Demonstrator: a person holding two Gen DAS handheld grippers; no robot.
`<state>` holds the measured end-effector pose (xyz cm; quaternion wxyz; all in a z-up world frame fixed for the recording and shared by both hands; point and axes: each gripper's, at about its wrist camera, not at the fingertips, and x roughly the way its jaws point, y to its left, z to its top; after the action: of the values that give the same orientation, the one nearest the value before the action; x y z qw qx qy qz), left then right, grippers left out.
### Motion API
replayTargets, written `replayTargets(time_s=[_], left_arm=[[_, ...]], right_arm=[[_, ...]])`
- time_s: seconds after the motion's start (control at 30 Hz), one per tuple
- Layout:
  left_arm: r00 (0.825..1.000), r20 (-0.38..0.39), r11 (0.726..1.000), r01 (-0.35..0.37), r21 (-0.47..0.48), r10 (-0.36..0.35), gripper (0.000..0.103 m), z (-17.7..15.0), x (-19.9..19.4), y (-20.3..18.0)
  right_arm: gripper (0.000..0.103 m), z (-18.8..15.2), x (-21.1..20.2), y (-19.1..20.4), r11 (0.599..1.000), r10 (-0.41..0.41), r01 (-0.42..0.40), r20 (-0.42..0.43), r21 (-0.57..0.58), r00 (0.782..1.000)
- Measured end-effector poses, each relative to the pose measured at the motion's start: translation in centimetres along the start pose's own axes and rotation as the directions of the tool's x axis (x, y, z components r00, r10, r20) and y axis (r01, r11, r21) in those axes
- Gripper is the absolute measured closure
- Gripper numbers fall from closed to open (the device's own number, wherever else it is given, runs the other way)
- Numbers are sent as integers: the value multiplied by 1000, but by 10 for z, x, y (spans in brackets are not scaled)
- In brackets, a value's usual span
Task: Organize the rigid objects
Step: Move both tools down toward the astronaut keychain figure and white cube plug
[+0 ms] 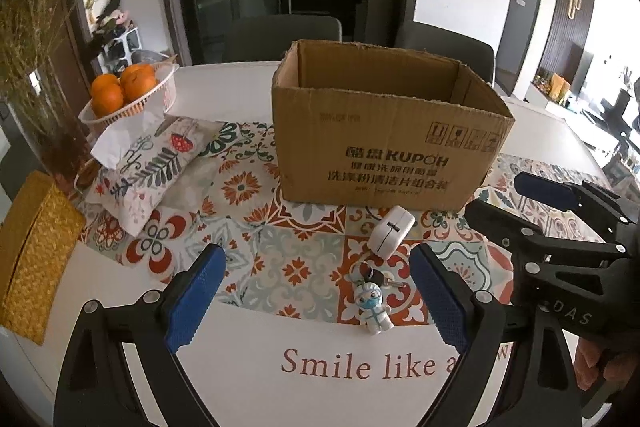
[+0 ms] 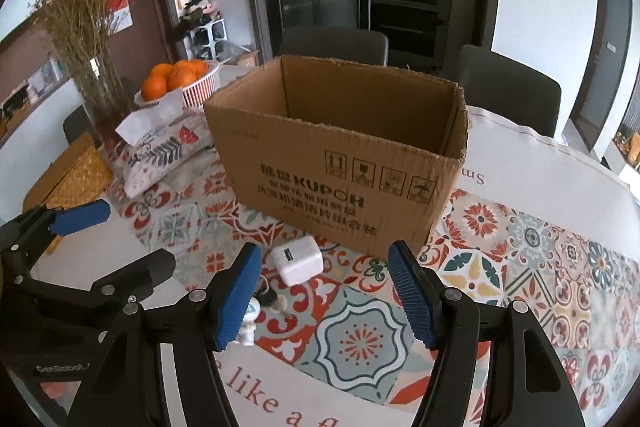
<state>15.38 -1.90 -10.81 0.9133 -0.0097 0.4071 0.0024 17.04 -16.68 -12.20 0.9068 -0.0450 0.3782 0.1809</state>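
Note:
An open brown cardboard box [image 1: 384, 143] stands on the patterned tablecloth; it also shows in the right wrist view [image 2: 340, 155]. A white charger block [image 1: 391, 231] lies just in front of it, also seen from the right wrist [image 2: 297, 260]. A small white figure keychain with keys [image 1: 374, 301] lies nearer me, partly hidden behind the right gripper's left finger [image 2: 250, 323]. My left gripper [image 1: 316, 301] is open and empty, above the keychain's left. My right gripper [image 2: 326, 301] is open and empty, just right of the charger and keychain.
A white basket of oranges [image 1: 132, 99], a floral tissue pouch [image 1: 156, 163], a glass vase of dried flowers [image 1: 44, 115] and a yellow woven mat [image 1: 32, 251] sit at the left. Dark chairs [image 2: 508, 87] stand behind the table.

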Motion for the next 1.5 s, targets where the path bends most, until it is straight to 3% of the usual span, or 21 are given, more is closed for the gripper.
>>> replayTargets(time_s=[0.33,0.77,0.97,1.1,1.23,1.5], left_arm=[[1000,7,998,-18,-62,18,12,-26,9,-1],[1000,-20,999,-7,-44,7,18,-55,38,-17],[1000,-23,995,18,-103,-20,29,-54,50,-21],[997,-66,993,37,-109,-44,37,-51,62,-22],[991,-101,988,72,-138,-86,49,-52,70,-18],[976,-151,974,129,-185,-158,60,-53,84,-14]], right_arm=[[36,-14,7,0,999,24,-25,-21,-32,999],[36,-40,38,-6,990,26,-38,-93,-136,995],[36,-35,46,-7,977,37,-56,-91,-207,995],[36,-32,58,-10,969,62,-88,-115,-231,991],[36,-31,68,-9,963,99,-127,-129,-236,987],[36,-29,85,-3,945,159,-195,-152,-261,975]])
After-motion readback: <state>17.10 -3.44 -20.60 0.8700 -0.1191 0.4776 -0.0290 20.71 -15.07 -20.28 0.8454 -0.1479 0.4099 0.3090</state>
